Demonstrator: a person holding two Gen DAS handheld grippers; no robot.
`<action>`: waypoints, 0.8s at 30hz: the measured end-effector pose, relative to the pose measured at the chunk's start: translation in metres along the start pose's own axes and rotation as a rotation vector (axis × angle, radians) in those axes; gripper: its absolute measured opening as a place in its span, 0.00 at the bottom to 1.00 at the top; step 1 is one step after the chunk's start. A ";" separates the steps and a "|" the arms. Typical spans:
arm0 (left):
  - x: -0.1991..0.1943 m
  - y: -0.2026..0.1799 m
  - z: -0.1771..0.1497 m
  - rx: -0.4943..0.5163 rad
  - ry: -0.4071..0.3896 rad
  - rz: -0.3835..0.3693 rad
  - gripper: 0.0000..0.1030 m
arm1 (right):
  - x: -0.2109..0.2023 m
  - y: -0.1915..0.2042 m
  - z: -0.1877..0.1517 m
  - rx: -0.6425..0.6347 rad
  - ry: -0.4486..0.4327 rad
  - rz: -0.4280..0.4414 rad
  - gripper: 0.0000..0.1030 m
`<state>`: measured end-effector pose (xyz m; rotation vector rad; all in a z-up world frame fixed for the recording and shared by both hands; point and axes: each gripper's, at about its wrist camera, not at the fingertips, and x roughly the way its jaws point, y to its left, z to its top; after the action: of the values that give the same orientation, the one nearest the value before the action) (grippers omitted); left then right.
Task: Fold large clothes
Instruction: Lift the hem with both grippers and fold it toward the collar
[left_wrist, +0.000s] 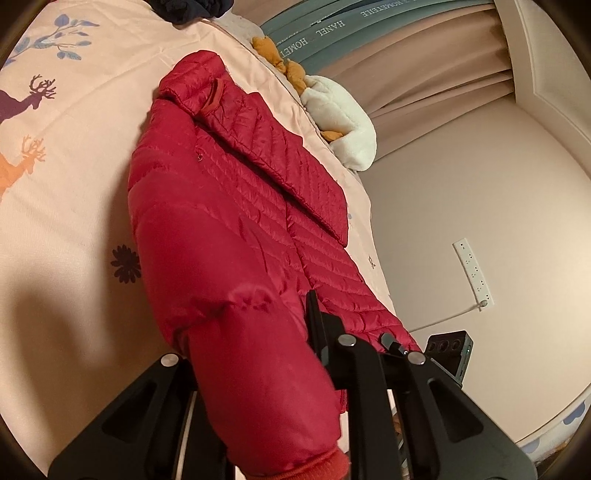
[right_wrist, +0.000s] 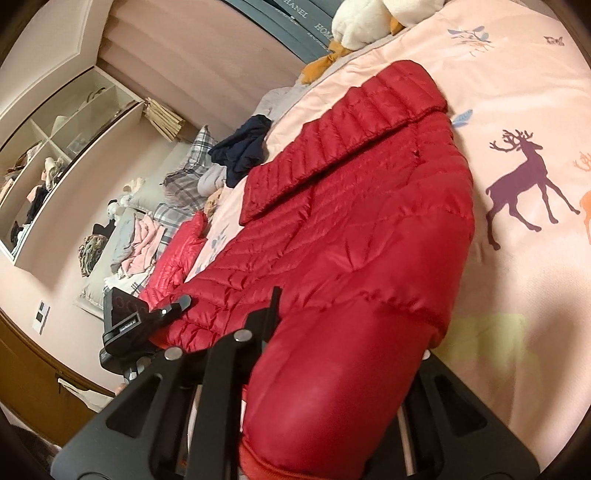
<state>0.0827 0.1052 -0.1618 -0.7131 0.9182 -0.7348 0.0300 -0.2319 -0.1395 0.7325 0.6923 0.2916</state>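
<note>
Left gripper (left_wrist: 258, 369) is clamped on one red sleeve of the jacket (left_wrist: 229, 206); right gripper (right_wrist: 332, 369) is clamped on the other sleeve. Beyond them the jacket lies flat on the pink bedspread (right_wrist: 517, 295), collar farthest. A white plush toy (left_wrist: 340, 122) sits at the bed's far edge.

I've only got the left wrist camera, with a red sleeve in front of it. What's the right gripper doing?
Observer: The right gripper is shut on the red jacket's other sleeve, just above its cuff.
Operator: Is there anything beyond the jacket on that side?
Observer: A lighter red quilted garment, seemingly a separate piece, lies by the jacket's edge.
Operator: And further back?
Observer: Plaid pillows with loose clothes heaped among them.
</note>
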 end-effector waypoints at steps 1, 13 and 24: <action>0.000 -0.001 0.001 0.002 -0.001 0.003 0.15 | 0.000 0.001 0.001 -0.002 0.000 0.003 0.15; -0.010 -0.015 0.000 0.065 0.003 0.030 0.15 | -0.010 0.015 0.005 -0.049 -0.002 0.040 0.15; -0.012 -0.029 0.007 0.106 0.010 0.047 0.15 | -0.019 0.022 0.006 -0.078 -0.008 0.065 0.15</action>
<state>0.0772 0.1009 -0.1305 -0.5927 0.8952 -0.7404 0.0194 -0.2283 -0.1116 0.6827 0.6470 0.3734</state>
